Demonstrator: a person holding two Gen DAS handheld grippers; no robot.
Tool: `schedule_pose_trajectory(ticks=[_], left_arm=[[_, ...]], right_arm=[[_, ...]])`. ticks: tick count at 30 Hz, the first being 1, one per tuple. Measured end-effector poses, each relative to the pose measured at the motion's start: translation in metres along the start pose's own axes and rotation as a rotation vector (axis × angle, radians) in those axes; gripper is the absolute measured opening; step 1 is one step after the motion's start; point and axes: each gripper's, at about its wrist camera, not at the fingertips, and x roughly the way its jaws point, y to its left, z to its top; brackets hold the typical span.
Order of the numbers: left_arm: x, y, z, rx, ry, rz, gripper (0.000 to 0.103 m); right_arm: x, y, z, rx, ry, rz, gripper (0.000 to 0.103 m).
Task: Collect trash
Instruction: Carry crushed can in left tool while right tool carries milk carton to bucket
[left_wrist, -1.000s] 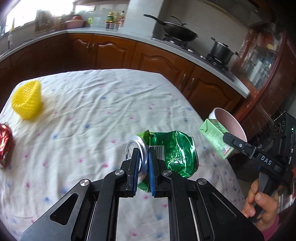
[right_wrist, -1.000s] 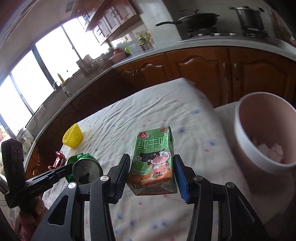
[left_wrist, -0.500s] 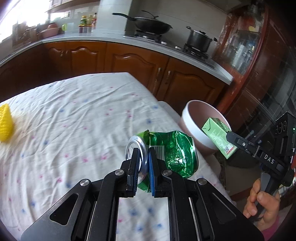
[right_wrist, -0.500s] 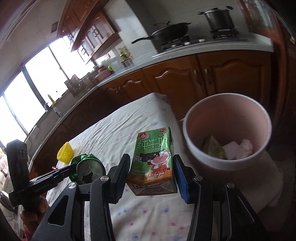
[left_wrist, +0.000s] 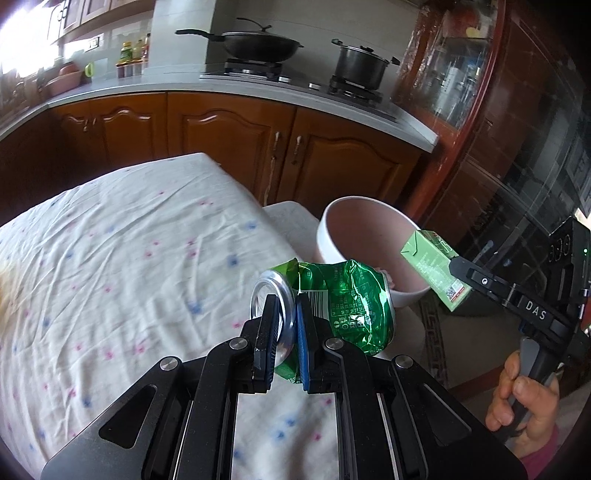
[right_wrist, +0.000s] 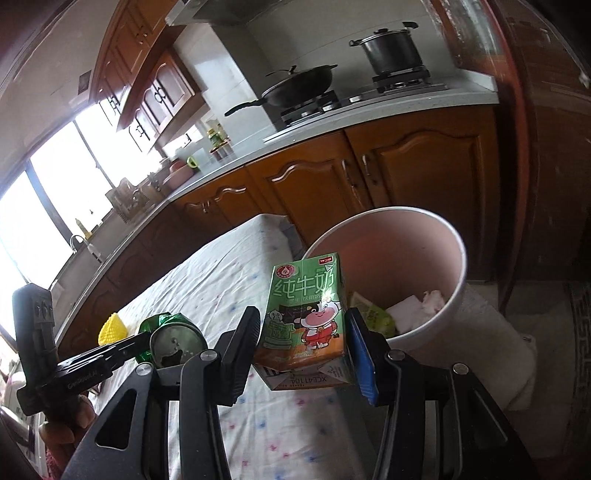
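I count two hand-held grippers and one bin (right_wrist: 458, 258), a round pink-lined tub just off the table's (left_wrist: 129, 236) end. My left hand-held gripper (left_wrist: 282, 325) pinches the rim of one crumpled green aluminium can (left_wrist: 347, 306) beside the bin; my right hand-held gripper (right_wrist: 303, 332) clamps one boxy green milk carton (right_wrist: 306, 314) before the bin's mouth. One yellow ribbed lump (right_wrist: 112, 328) lies far from the bin.

Pink bin (right_wrist: 456, 273): milk carton (right_wrist: 304, 317) blocks its near rim, contents only partly visible, unidentifiable. Crushed can (left_wrist: 343, 299) hides the bin's lower wall in left view. Yellow smear (left_wrist: 4, 291) at left edge blurred, cut off.
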Motion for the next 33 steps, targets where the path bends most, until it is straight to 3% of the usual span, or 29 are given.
schedule_pose_trajectory(ticks=[16, 24, 33], left_arm=[[0.043, -0.058, 0.05, 0.118, 0.012, -0.03, 0.008], [0.088, -0.089, 0.071, 0.203, 0.067, -0.007, 0.008], [0.127, -0.106, 0.073, 0.255, 0.147, 0.009, 0.009]], right_arm=[[0.001, -0.033, 0.023, 0.036, -0.022, -0.039, 0.048], [0.021, -0.059, 0.041, 0.07, 0.006, -0.051, 0.048], [0.042, -0.074, 0.048, 0.075, 0.063, -0.078, 0.048]])
